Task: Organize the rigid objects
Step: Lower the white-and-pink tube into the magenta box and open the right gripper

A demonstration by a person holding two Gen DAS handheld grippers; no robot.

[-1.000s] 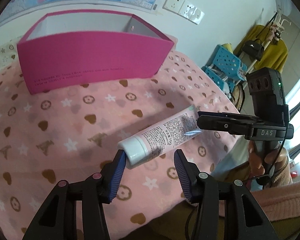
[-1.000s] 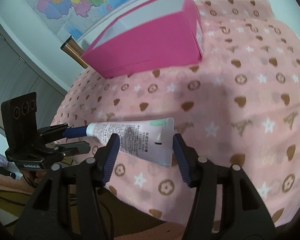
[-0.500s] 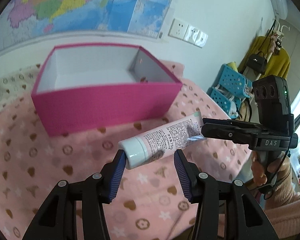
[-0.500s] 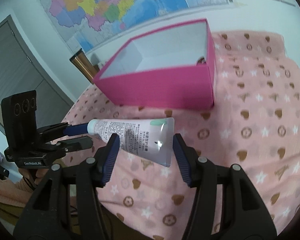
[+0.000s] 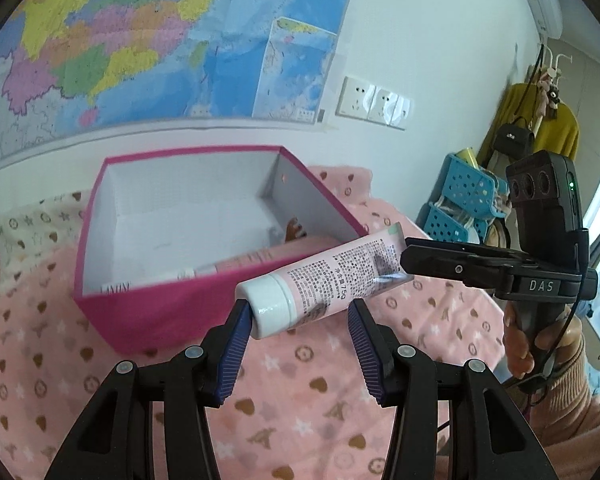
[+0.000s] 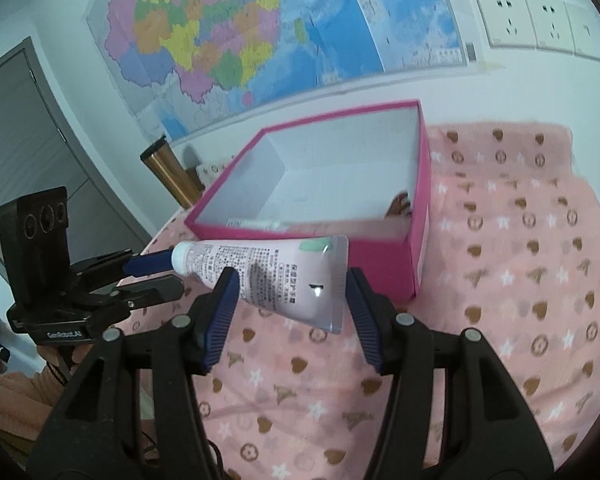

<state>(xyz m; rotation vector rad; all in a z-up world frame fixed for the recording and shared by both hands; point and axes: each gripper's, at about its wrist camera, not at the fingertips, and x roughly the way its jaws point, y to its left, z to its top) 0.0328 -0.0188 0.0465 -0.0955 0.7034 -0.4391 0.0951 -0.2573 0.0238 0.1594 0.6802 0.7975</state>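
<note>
A pink tube with a white cap point(image 5: 320, 276) point(image 6: 272, 276) hangs in the air between both grippers, just in front of the open pink box point(image 5: 148, 312) point(image 6: 416, 208). My right gripper point(image 6: 288, 308) is shut on the tube's flat crimped end. My left gripper point(image 5: 298, 328) is open, its left pad touching the cap, its right pad apart from the tube. The box holds another pink tube point(image 5: 244, 262) and a small brown thing point(image 5: 294, 230). The box stands on a pink patterned cloth point(image 5: 320, 400).
A wall with a map point(image 5: 140, 40) and sockets point(image 5: 374, 102) rises behind the box. Blue baskets point(image 5: 464, 196) and hanging clothes point(image 5: 548, 124) are to the right. A gold cylinder point(image 6: 172, 168) stands left of the box. A grey door point(image 6: 20, 128) is far left.
Both grippers have risen with the tube, from near the cloth to the height of the box rim. The inside of the box has come into view.
</note>
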